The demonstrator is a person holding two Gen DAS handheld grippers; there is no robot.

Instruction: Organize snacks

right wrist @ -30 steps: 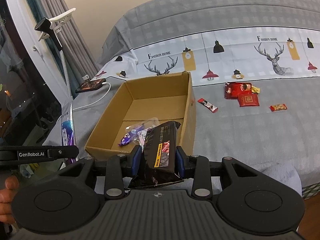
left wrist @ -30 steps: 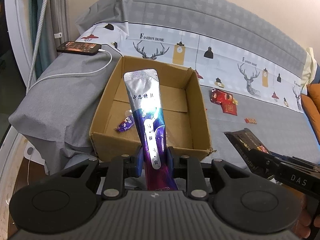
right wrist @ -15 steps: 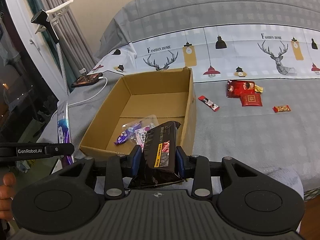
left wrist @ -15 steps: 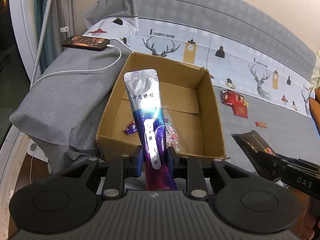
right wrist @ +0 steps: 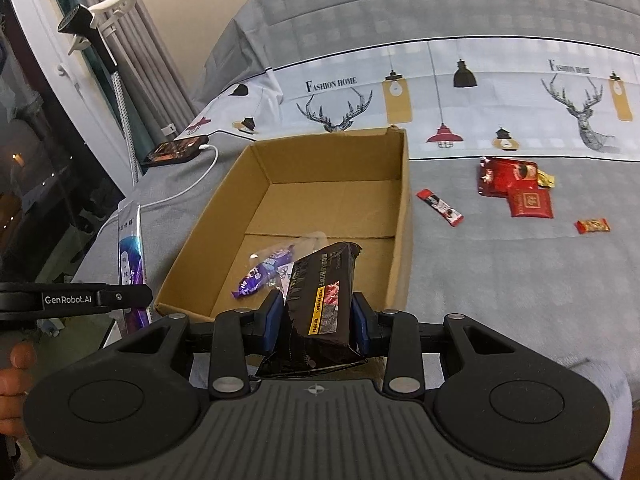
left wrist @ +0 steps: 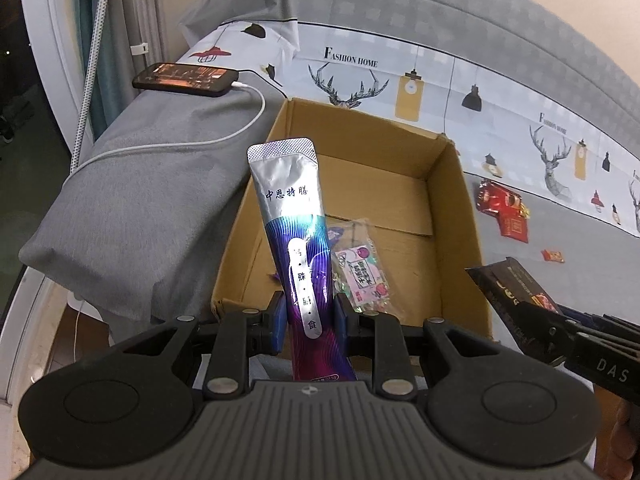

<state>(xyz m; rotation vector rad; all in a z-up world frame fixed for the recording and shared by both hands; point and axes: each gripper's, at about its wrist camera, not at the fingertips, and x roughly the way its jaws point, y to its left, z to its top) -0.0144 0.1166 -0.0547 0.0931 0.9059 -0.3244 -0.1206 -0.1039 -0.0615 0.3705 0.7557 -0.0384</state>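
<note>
- While your left gripper [left wrist: 308, 316] tilts down at the box [left wrist: 468, 216], its fingers clamp the pouch [left wrist: 298, 248] upright.
- Your right gripper [right wrist: 316, 320] angles down, clamped on the black pack [right wrist: 324, 300] over the box's near edge.

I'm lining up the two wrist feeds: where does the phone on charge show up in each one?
Left wrist view: the phone lies upper left on the grey bedding, its white cable curving down left of the cardboard box.
Right wrist view: the phone sits left of centre, just beyond the box's far left corner.
Shared landmark: the cardboard box, with the phone past its left side in both.
</note>
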